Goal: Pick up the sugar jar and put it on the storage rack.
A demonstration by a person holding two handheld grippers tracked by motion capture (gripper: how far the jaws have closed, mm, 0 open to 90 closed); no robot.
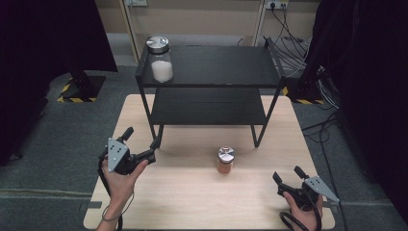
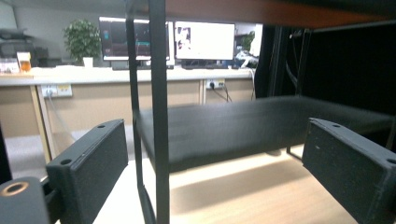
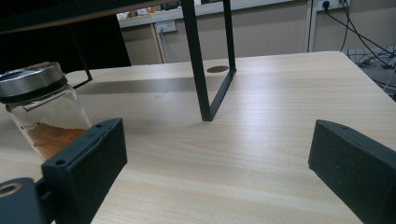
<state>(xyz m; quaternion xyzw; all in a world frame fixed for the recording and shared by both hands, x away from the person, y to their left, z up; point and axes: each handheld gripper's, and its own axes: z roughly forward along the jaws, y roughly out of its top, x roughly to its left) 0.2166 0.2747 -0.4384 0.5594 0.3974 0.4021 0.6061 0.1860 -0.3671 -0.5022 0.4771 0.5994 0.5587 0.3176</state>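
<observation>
High view: small spice jar point(image 1: 225, 160) at lower centre, glass, probably light, slippery; grip below lid. Both claws, left point(image 1: 142, 145) and right point(image 1: 287, 174), wide and empty.

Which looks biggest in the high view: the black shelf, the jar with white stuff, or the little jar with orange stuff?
1. Black shelf, by far the largest.
2. Jar with white powder on the shelf's top level.
3. Small jar with orange powder on the table, the smallest.

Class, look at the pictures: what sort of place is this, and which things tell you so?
Probably an office or lab set up for recording. Desks with monitors line the far wall, cables run to wall sockets, and black curtains flank the wooden table.
</observation>
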